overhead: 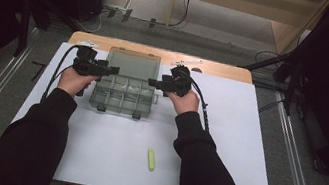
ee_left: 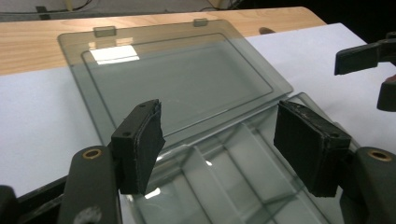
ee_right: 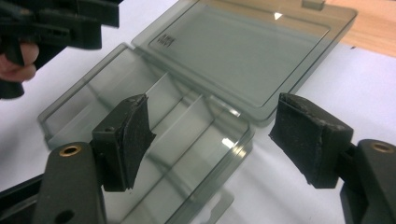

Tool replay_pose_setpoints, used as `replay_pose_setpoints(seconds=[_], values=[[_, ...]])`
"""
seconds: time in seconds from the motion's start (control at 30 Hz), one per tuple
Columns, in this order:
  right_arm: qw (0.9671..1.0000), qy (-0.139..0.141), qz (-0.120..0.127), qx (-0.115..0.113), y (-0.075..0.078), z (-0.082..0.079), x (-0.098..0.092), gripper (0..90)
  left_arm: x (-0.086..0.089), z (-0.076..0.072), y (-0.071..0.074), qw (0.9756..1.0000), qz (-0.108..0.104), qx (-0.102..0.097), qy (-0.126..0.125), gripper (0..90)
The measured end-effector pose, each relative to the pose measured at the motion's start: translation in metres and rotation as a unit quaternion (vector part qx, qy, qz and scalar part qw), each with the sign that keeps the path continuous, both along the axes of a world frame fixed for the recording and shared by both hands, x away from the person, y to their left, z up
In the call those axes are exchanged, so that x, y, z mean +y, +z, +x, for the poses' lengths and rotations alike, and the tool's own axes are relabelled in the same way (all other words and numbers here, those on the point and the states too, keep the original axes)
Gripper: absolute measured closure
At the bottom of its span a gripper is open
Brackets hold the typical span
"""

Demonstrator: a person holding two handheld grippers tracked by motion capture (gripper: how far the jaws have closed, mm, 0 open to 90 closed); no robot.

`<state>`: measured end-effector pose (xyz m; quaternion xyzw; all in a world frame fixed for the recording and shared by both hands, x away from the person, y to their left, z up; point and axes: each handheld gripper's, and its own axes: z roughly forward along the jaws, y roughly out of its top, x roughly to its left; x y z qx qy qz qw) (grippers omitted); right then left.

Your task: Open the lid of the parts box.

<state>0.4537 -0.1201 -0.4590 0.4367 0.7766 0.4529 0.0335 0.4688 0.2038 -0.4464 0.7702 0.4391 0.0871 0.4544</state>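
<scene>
Two hand-held grippers, left (overhead: 111, 70) and right (overhead: 154, 82), jaws wide, empty; smoky clear plastic compartment box (overhead: 124, 96), flat lid open.

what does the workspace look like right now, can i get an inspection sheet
surface: white sheet over a wooden table, wood showing at the far edge
job's things: clear compartment box, lid folded open flat behind it; its compartments look empty
clutter: small yellow-green stick near the front edge
grippers: left gripper and right gripper flank the box, jaws open, nothing between them
cables: a black cable trails from the left gripper, another from the right; more cables on the floor beyond
surroundings: dark stands, metal floor rails
</scene>
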Motion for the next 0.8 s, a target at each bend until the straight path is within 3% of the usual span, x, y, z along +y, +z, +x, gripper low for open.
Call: replay_pose_setpoints(seconds=[0.27, 0.43, 0.63, 0.8], values=[[0.9995, 0.029, -0.010, 0.004, 0.005, -0.016, -0.002, 27.9, -0.005, -0.015, 0.003, 0.9997, -0.015, -0.003, -0.021, 32.2], [0.9991, 0.042, -0.011, 0.006, 0.006, -0.027, -0.006, 28.1, -0.010, -0.023, 0.005, 0.9992, -0.008, 0.000, -0.039, 32.2], [0.9985, 0.051, -0.022, 0.001, 0.006, -0.040, -0.013, 30.1, -0.013, -0.035, 0.006, 0.9983, -0.020, 0.006, -0.054, 32.2], [0.9984, 0.055, -0.012, 0.002, 0.006, -0.050, -0.019, 29.8, -0.016, -0.047, 0.008, 0.9977, -0.020, 0.000, -0.065, 32.1]])
